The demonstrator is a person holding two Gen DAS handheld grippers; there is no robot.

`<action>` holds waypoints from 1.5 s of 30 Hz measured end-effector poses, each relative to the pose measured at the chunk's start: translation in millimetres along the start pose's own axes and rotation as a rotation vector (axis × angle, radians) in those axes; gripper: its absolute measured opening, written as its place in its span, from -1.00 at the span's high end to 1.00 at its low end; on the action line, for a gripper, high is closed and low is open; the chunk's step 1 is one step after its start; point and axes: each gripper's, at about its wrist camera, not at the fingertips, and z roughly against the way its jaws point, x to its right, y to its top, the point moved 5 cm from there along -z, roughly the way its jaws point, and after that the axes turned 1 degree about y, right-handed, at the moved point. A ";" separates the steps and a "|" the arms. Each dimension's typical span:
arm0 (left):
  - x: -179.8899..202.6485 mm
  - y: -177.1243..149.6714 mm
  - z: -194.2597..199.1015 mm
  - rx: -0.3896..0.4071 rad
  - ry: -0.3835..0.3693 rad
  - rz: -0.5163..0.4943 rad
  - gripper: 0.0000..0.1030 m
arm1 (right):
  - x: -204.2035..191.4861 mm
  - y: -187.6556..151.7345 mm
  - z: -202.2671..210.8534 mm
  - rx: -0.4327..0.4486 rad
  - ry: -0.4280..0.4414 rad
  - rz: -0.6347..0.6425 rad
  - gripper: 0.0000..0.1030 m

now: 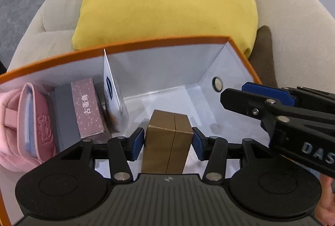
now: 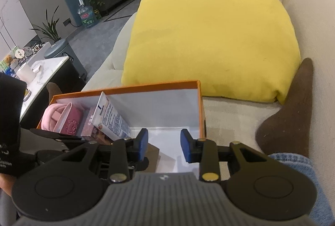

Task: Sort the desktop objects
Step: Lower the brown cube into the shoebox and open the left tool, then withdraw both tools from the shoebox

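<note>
We've got the gold box (image 1: 167,140) standing in the orange bin (image 1: 125,43), left tool (image 1: 168,143) released around it, pads just clear. Right tool (image 2: 164,145) empty. Let's back straight out, no nudging.

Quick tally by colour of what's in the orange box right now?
Pink: 1, pouch
Grey: 1, case
Maroon: 1, carton
White: 1, tube
Gold: 1, gold box
Total: 5
</note>
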 end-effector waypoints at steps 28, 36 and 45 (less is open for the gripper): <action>-36.1 -35.2 64.1 0.108 0.019 -0.132 -0.08 | -55.3 -37.4 -42.3 -0.170 -0.088 0.493 -0.23; -49.7 -43.0 61.4 0.099 -0.001 -0.129 -0.08 | -59.2 -26.6 -65.2 -0.267 -0.076 0.644 -0.06; -59.1 -44.2 63.4 0.115 -0.045 -0.107 -0.08 | -65.0 -22.2 -86.8 -0.342 -0.007 0.727 0.32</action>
